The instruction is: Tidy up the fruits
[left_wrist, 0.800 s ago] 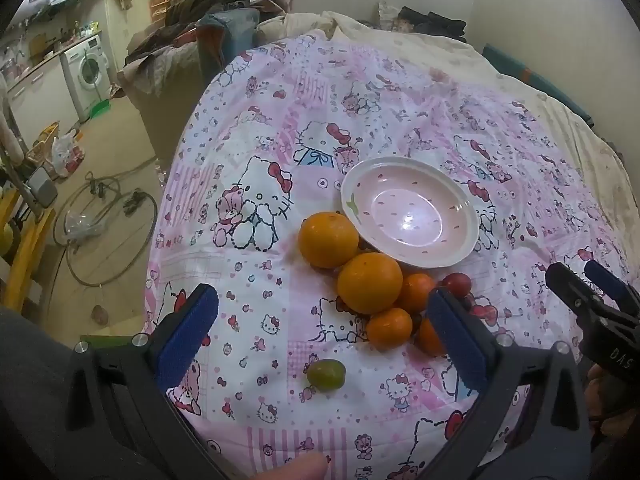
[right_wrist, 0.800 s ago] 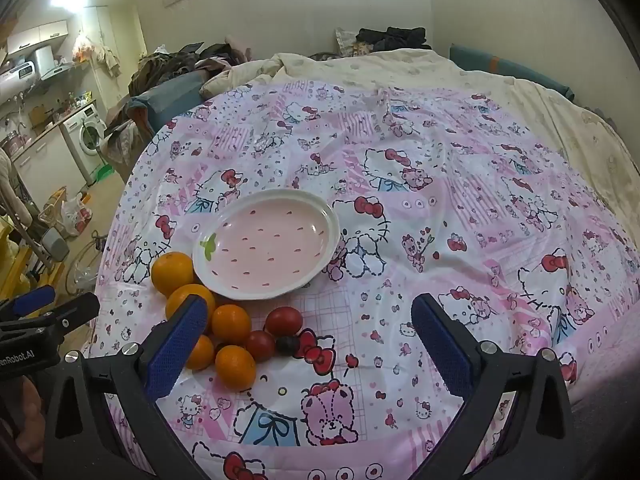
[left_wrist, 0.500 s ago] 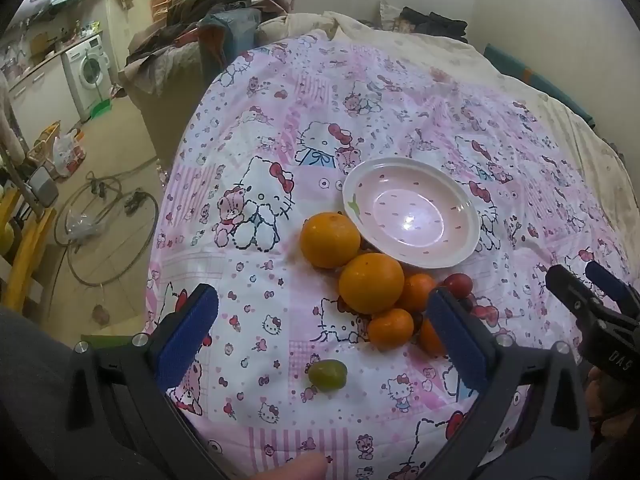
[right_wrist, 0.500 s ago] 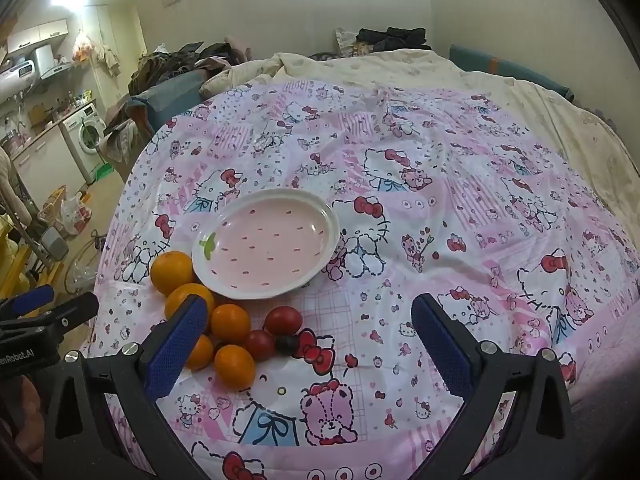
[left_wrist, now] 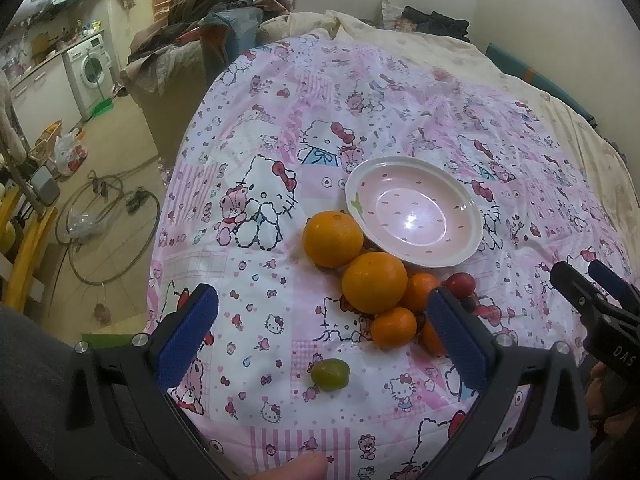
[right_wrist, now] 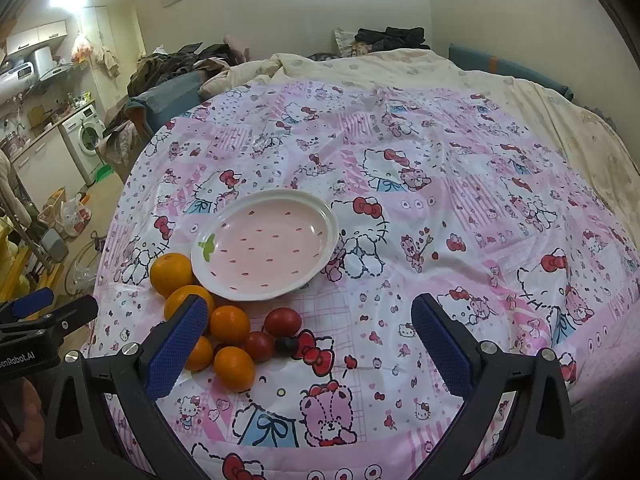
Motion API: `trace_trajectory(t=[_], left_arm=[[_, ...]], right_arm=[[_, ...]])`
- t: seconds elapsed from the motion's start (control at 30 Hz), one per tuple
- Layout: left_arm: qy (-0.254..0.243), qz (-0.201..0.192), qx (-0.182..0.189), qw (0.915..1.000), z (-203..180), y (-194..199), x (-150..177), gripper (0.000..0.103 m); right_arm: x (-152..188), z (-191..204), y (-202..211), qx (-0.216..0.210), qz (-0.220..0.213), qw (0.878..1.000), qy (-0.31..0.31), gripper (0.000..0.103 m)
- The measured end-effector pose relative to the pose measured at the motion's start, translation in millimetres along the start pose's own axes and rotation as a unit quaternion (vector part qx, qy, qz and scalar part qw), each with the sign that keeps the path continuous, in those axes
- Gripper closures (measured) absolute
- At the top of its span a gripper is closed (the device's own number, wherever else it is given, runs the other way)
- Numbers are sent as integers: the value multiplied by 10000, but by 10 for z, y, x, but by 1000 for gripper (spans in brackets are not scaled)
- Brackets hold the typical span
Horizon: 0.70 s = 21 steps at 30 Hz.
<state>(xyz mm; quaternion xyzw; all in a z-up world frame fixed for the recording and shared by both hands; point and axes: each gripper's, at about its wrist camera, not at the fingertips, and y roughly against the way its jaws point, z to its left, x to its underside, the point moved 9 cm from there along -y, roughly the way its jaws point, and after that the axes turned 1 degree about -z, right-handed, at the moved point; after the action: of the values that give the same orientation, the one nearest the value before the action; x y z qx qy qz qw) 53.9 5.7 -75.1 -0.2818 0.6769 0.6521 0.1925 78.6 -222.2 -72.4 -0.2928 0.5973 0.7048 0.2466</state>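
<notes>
1. The person is holding the left gripper (left_wrist: 322, 340) and the right gripper (right_wrist: 308, 346) above the near edge of the bed, both tilting down, and both sets of blue-padded jaws are standing wide with nothing between them.
2. The shallow pink ceramic plate with a white rim and strawberry-seed print (right_wrist: 324, 254) is lying empty on the pink cartoon-cat patterned bedsheet (right_wrist: 460, 200).
3. The fruit is sitting in a tight cluster just beside the plate's near edge: two large round oranges (left_wrist: 333, 239), the nearer one (left_wrist: 374, 282) touching the plate, several small mandarins (right_wrist: 229, 325), two red cherry tomatoes (right_wrist: 282, 322) and a small dark berry-like fruit (right_wrist: 286, 344) whose kind I cannot make out.
4. One small green oval fruit (left_wrist: 330, 374) is lying apart from the cluster, closer to the left gripper.
5. Nothing appears to be sorted yet, so I am judging the task to be at its very start.
6. The soft bedding is looking like the main risk: pressing down on it could dent the sheet and set the round fruit rolling towards the bed's edge.
7. Because the pieces are touching, jaws closing on one could nudge its neighbours or catch two at once.
8. The tomatoes are likely to bruise or split under a hard squeeze.
9. With both grippers working near the same pile, they could be bumping into each other.
</notes>
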Motion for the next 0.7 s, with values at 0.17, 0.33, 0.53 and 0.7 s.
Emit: trace_trajectory(t=[0.17,0.33,0.53,0.7], left_arm=[[-1,-2,-27,10000,19,9,-12,0],[-4,0,-33,10000,22,3,-10,0],[-2,1,-31,10000,21,3,-10,0],[1,5,-37,10000,25,3,-10,0]], right_arm=[[2,-2,5,-11,-6,10000,-14,0],[3,-1,-1,-9,-7,10000,-5,0],[5,-1,3,-9,-9,10000,-17,0],[3,-4,3,-11,-14,10000,-27,0]])
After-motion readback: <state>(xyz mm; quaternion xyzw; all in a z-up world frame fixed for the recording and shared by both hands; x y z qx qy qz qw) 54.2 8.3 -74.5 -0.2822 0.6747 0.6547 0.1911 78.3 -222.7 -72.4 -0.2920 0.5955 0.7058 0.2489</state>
